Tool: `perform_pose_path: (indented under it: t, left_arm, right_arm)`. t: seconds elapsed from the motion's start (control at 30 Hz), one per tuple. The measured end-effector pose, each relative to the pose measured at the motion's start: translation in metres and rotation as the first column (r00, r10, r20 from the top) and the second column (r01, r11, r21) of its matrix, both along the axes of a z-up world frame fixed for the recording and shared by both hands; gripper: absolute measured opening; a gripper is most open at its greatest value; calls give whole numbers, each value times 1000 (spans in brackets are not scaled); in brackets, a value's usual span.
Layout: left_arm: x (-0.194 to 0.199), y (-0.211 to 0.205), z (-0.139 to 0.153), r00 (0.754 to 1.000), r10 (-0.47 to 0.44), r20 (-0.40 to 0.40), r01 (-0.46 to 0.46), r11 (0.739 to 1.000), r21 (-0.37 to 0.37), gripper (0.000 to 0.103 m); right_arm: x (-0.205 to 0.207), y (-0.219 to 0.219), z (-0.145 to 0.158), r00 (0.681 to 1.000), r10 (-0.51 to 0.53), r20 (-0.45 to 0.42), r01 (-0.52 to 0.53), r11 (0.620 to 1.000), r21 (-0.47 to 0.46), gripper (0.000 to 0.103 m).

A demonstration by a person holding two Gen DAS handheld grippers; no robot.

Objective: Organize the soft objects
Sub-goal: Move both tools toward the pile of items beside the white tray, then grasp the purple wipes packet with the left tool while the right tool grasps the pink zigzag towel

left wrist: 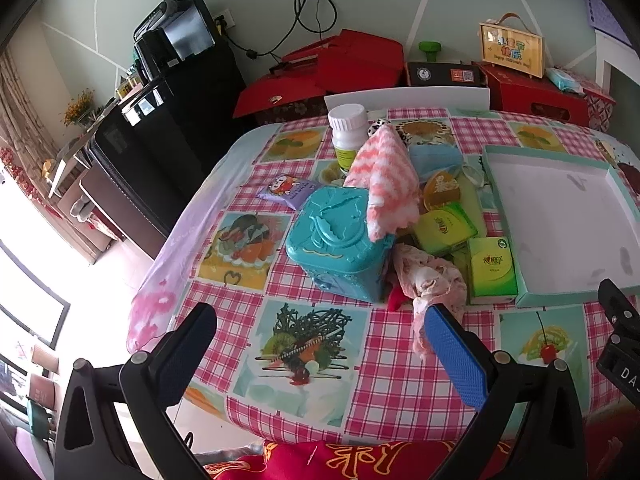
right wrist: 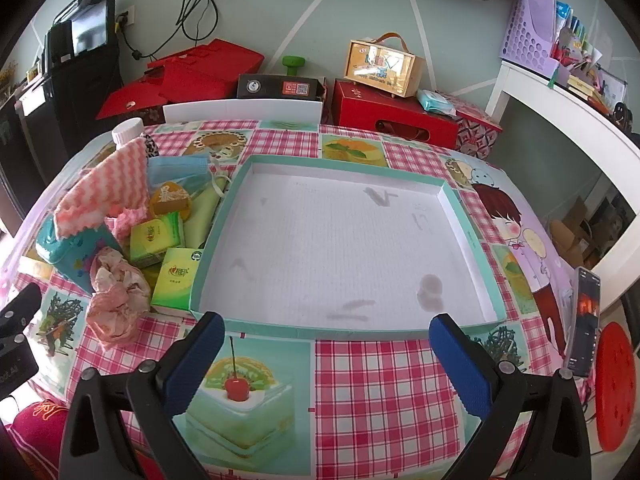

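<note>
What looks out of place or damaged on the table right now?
The box tray holds nothing, but its white floor shows grey smudges and a round stain near the front right. The pink-and-white cloth hangs askew over the teal plastic case.

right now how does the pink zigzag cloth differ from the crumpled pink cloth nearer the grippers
The pink zigzag cloth shows bold pink and white chevrons; the crumpled pink cloth is pale and blotchy. The zigzag cloth drapes over the teal case, raised; the crumpled one lies bunched on the tablecloth. Both are soft and sit outside the box tray.
</note>
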State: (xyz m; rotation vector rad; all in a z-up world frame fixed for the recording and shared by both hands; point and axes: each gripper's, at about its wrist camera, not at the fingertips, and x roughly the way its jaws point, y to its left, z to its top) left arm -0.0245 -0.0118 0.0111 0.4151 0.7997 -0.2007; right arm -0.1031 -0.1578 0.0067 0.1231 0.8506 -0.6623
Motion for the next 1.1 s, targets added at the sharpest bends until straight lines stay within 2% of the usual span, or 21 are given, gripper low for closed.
perform_pose_path:
  t: [0.2,0.47,0.53,0.67,0.8,0.97,1.1]
  left_arm:
    - [-1,0,3,1000,-14,-8,14,1000,-15,103]
    - [7,11,10,998,-37,-56,30,993,-114,103]
    - [16,17,17,996,-56,-72,44,986,-161,103]
    - [42,34,44,998,-42,-47,29,969,-245,103]
    - [77,51,56,998,0,-66,-20,956,-294,103]
    - [118,71,55,991,9,-134,-56,935,-350,103]
    - [137,80,50,989,0,-146,-53,933,-356,103]
  right_arm:
    - [0,0,0,1000,-2,-4,2,1000,5,103]
    - [1,0,-3,1000,2,-20,-2,1000,16,103]
    - [1,-2,-1,1000,8,-13,-8,999,38,103]
    - [5,-6,17,998,20,54,-23,998,53,103]
    - [21,-11,43,991,59,122,-70,994,89,103]
    - [53,-11,64,970,120,213,-158,973,168,103]
    - [83,-1,65,958,173,231,-221,953,205,103]
